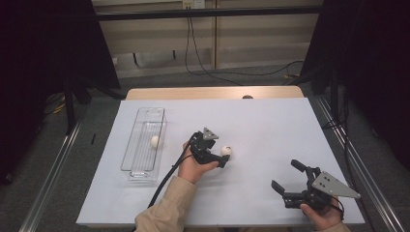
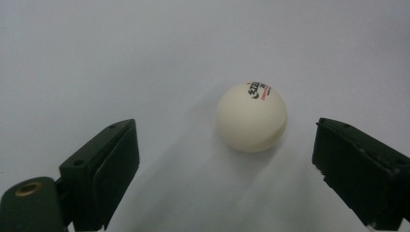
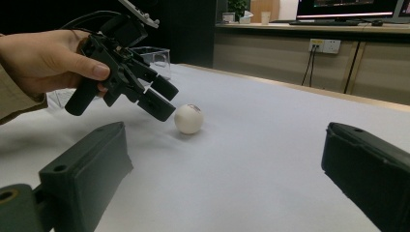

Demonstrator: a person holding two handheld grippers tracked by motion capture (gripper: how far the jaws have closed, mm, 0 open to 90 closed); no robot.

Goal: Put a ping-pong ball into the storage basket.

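Ball (image 2: 251,117): we judge it light, smooth, prone to roll; pinch across its middle.
Left gripper (image 2: 225,169): our jaws spread wide, empty.
Right gripper (image 1: 289,177): jaws apart, empty.

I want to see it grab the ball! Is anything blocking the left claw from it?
No. The left claw is open, and the ball lies on bare white table between its jaws, untouched.

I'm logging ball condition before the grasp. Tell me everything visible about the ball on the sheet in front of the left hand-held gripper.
The ball is a small, smooth, cream-white sphere, plastic by its look, with dark and red print near its top. It looks whole and undented. It rests on the white sheet near the table's middle, right of the clear bin. The left hand-held gripper is beside it, jaws open; nothing but the sheet touches it.
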